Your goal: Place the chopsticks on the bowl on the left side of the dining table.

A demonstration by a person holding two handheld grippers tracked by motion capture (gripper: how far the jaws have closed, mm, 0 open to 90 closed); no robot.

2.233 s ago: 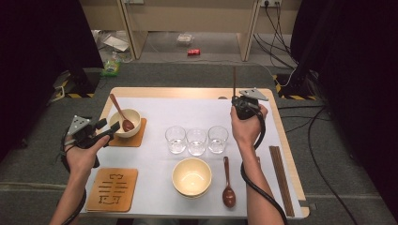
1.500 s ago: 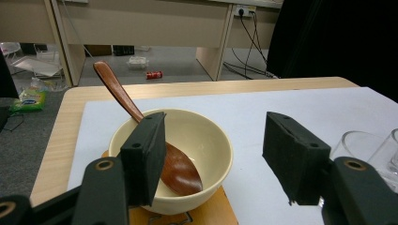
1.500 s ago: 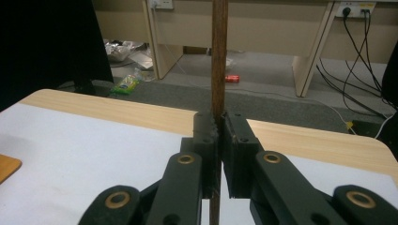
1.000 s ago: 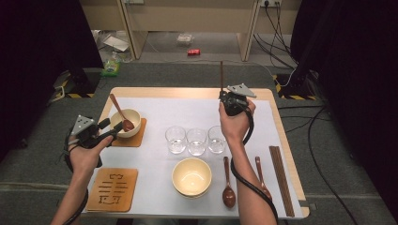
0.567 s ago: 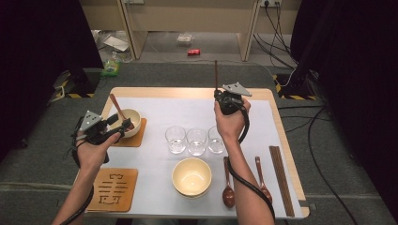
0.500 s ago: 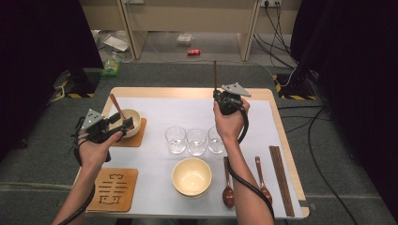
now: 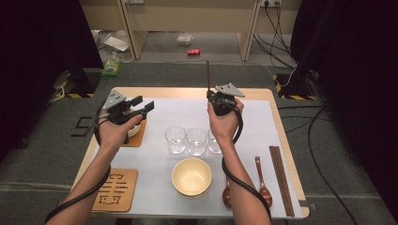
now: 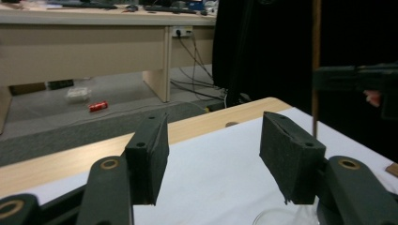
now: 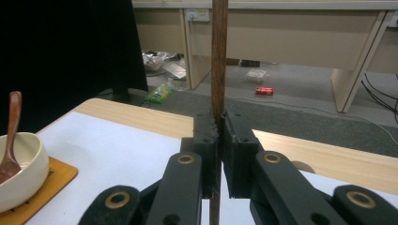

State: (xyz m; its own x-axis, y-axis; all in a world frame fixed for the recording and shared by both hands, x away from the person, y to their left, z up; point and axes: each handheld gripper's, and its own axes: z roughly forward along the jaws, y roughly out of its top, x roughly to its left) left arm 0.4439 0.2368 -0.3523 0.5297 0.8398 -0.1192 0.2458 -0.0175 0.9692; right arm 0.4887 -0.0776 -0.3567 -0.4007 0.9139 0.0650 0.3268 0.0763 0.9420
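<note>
1. Left claw point(image 7: 143, 107) lifted away from the small bowl point(image 7: 134, 130) on its orange mat point(image 7: 137, 139) and swung up toward the middle of the counter point(image 7: 187, 92). Jaws wide, just narrowed a little, nothing between them.
2. Right claw point(image 7: 209, 96) clamped tight on a single chopstick point(image 7: 208, 75), held upright, tip pointing at the ceiling. Carried in from the right rear corner to a spot above the three glasses point(image 7: 196, 140), well clear of the surface.
3. Judged from both claws closing on each other: probably a hand-over or a two-claw regrip of the chopstick, not yet begun. Gap between them open as seen from above.
4. Surface: white sheet point(image 7: 178, 110) over a pale wooden top. Large cream bowl point(image 7: 191, 176) near the front, two wooden spoons point(image 7: 263, 187) to its right, more chopsticks point(image 7: 281, 180) along the right edge, a second patterned mat point(image 7: 115, 190) front left.
5. Room: grey carpet, a red can point(image 7: 194, 52) on the floor under pale desks, cables at right, black curtains on both sides.
</note>
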